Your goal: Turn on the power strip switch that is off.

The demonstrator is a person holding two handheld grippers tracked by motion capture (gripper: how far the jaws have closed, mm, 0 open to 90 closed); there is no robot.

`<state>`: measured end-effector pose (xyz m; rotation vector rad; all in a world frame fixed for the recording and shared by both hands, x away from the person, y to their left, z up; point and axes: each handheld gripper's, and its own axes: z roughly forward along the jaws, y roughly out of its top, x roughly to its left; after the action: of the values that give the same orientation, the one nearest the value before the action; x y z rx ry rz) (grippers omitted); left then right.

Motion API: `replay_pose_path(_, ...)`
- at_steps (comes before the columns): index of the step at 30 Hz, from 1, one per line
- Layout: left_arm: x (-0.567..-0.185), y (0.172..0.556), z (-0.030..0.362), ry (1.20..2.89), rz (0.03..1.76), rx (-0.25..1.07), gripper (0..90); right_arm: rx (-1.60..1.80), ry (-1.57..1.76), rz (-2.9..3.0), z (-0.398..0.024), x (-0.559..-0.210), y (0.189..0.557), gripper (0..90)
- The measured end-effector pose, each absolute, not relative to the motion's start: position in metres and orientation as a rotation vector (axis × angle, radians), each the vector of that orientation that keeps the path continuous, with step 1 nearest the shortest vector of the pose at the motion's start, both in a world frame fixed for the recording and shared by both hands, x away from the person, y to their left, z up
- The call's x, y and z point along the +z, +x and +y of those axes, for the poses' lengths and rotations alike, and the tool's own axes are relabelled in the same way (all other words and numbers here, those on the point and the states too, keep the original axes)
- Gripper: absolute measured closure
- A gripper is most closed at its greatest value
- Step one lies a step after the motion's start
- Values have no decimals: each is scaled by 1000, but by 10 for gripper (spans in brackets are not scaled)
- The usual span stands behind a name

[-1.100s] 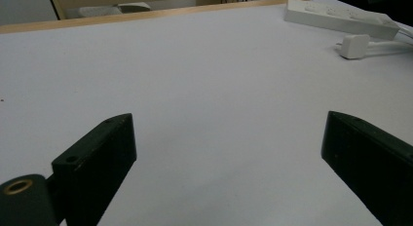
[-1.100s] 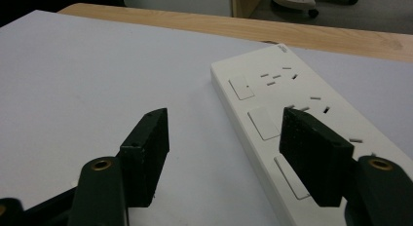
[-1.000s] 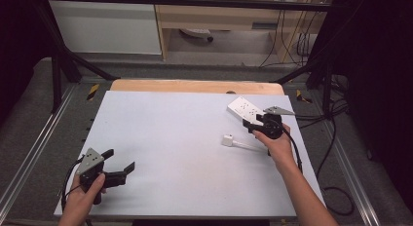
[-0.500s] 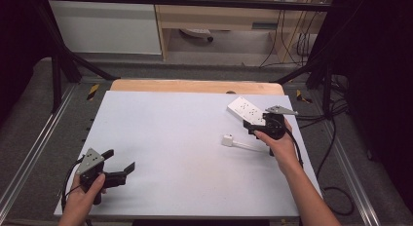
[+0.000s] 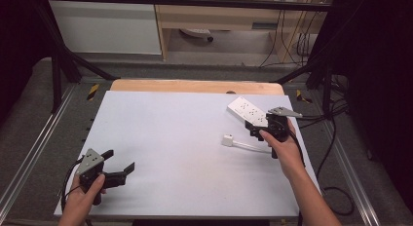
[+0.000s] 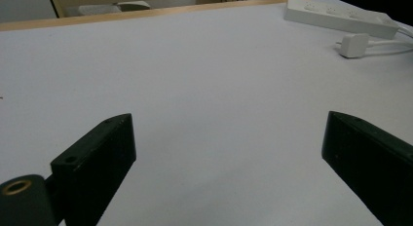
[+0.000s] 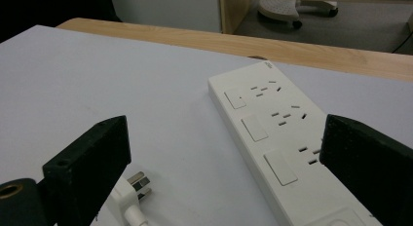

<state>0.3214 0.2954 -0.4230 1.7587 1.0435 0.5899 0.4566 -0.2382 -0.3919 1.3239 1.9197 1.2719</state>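
In the high view, the left gripper (image 5: 116, 166) sits low at the near left corner of the white counter (image 5: 175, 138), held in the left hand (image 5: 85, 197), its fingers spread wide and holding nothing. The right gripper (image 5: 260, 131) is at the far right, held in the right hand (image 5: 285, 148), just over the near end of the white power strip (image 5: 248, 111); the white plug (image 5: 227, 140) lies just beside it toward the middle of the counter, its cord running back under the hand. Compared with a second ago, the right gripper has edged slightly closer to the strip, and the left has not moved. In the left gripper view, the two black fingers (image 6: 97, 158) stand far apart over bare counter, the power strip (image 6: 341, 14) and plug (image 6: 354, 45) well off. In the right gripper view, the fingers (image 7: 92, 158) are wide open and empty; the power strip (image 7: 272, 138) lies between them, toward the right finger, and the plug (image 7: 129, 189) lies by the left one.
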Motion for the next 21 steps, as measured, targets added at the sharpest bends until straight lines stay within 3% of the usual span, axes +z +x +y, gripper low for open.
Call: replay_pose_path(21, -424, 318, 296, 1770, 1054, 599, 57, 1312, 1259, 1877, -260, -379, 399, 43)
